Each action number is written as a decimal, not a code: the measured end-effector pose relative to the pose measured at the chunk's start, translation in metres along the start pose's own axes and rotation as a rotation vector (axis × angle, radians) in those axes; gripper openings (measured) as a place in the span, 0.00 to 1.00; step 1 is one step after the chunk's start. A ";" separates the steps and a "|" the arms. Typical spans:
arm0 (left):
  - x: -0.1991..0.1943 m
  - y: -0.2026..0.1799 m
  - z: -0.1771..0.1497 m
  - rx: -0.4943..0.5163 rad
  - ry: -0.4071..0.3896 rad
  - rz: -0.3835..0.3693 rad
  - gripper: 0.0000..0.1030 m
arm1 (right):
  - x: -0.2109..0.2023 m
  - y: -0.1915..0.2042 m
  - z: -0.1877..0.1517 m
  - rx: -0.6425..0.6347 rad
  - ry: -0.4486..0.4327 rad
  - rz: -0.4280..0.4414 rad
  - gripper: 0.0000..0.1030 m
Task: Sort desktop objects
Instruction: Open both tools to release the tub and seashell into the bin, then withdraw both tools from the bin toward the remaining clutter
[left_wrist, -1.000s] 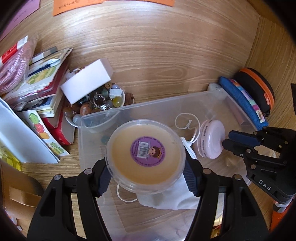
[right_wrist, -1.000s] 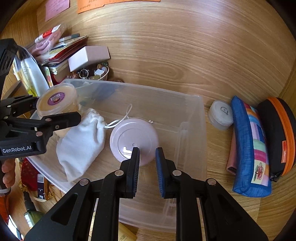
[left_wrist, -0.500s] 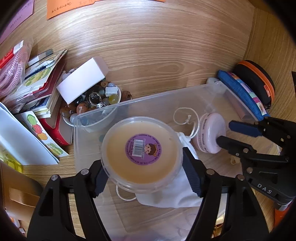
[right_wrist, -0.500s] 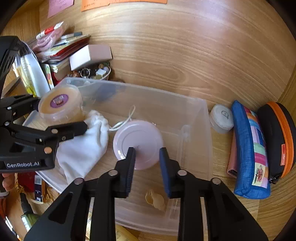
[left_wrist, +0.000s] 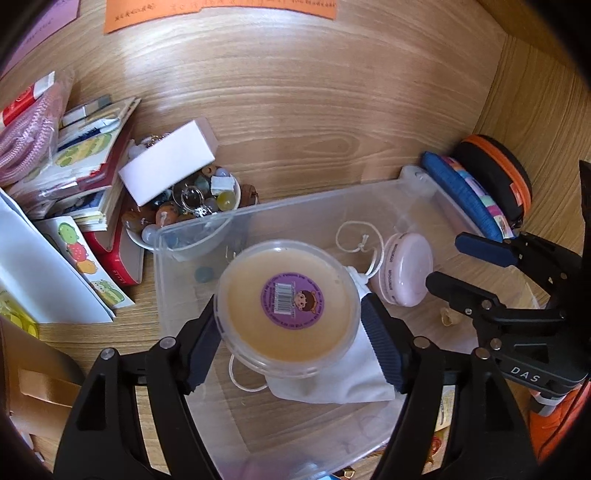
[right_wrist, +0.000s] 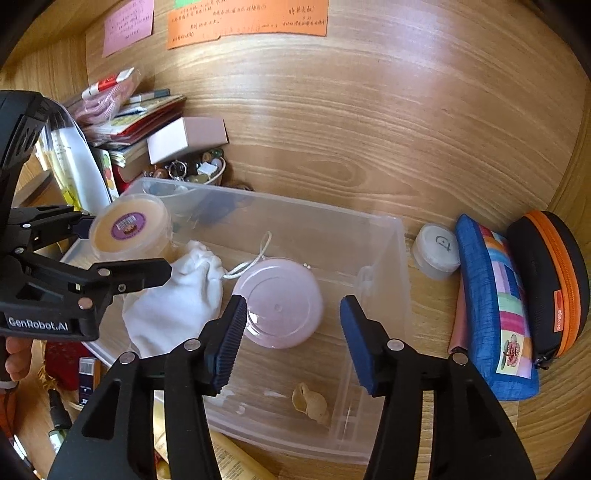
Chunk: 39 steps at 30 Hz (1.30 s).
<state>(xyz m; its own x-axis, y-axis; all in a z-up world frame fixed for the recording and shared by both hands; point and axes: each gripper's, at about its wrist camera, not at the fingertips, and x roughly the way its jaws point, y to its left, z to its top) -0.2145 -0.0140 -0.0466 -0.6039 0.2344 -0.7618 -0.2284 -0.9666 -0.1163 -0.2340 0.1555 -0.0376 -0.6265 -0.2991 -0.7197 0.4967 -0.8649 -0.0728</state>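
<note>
My left gripper (left_wrist: 288, 325) is shut on a round tan tub (left_wrist: 288, 308) with a purple label, held over the left end of a clear plastic bin (left_wrist: 317, 210). The tub also shows in the right wrist view (right_wrist: 129, 227). In the bin (right_wrist: 384, 236) lie a white drawstring pouch (right_wrist: 173, 302), a pink round case (right_wrist: 282, 302) and a small shell (right_wrist: 310, 402). My right gripper (right_wrist: 293, 339) is open and empty above the pink case and shell.
A bowl of beads and keyrings (left_wrist: 184, 210) with a white box (left_wrist: 168, 166) on it stands left of the bin, beside stacked booklets (left_wrist: 85, 162). Right of the bin: a small white jar (right_wrist: 437, 249), a blue patchwork pouch (right_wrist: 495, 310), a black-orange case (right_wrist: 550, 284).
My right gripper has opened wide and drawn back and up from the pink case; the shell now lies in the bin. The left gripper with the tub has risen slightly.
</note>
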 end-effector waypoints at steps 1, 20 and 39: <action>-0.003 0.001 0.000 0.000 -0.006 0.008 0.74 | -0.002 0.000 0.001 -0.003 -0.005 -0.001 0.48; -0.084 -0.022 -0.007 0.049 -0.147 0.057 0.91 | -0.069 0.014 -0.005 -0.024 -0.094 -0.028 0.60; -0.152 -0.016 -0.062 0.016 -0.221 0.138 0.97 | -0.121 0.023 -0.046 0.065 -0.145 0.014 0.70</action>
<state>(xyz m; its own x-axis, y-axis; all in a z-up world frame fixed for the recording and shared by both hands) -0.0717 -0.0405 0.0315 -0.7819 0.1194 -0.6119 -0.1435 -0.9896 -0.0096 -0.1191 0.1900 0.0165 -0.7023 -0.3627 -0.6125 0.4694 -0.8829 -0.0154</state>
